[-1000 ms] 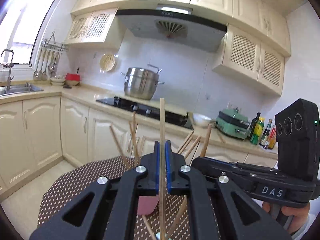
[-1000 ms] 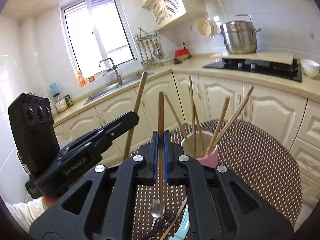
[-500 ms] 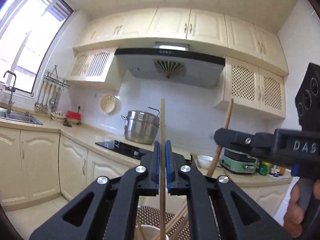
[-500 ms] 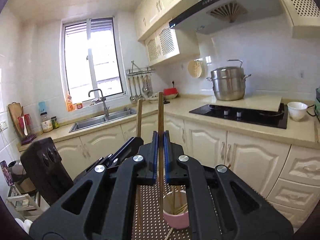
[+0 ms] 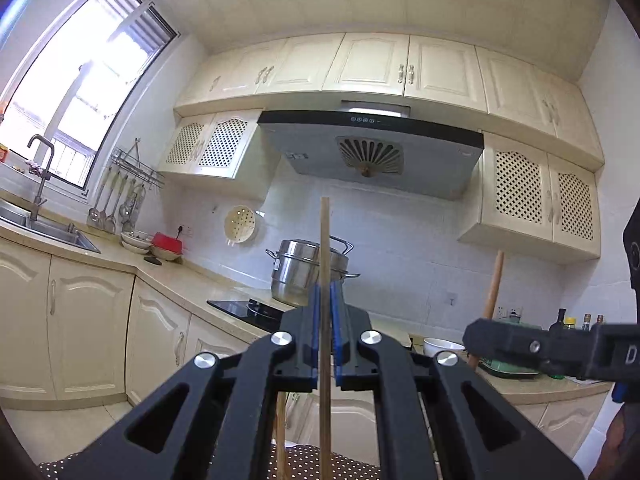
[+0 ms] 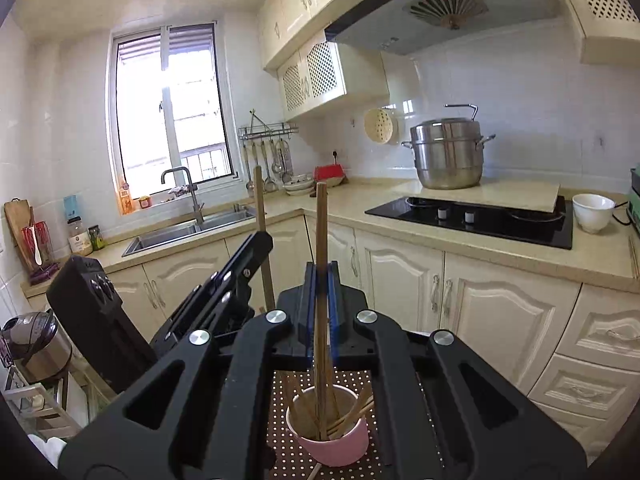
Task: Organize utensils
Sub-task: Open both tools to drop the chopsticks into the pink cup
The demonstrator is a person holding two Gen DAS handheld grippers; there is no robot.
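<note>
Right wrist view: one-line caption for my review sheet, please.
Right gripper shut on an upright wooden chopstick above a pink cup of chopsticks; left gripper holds another.

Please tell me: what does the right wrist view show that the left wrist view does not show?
Only the right wrist view shows the pink cup with chopsticks in it, on the dotted tablecloth.

Only the left wrist view shows the bottles on the counter at the right.

Both show the steel pot, the sink, and each gripper shut on one upright chopstick: the left gripper and the right gripper.
</note>
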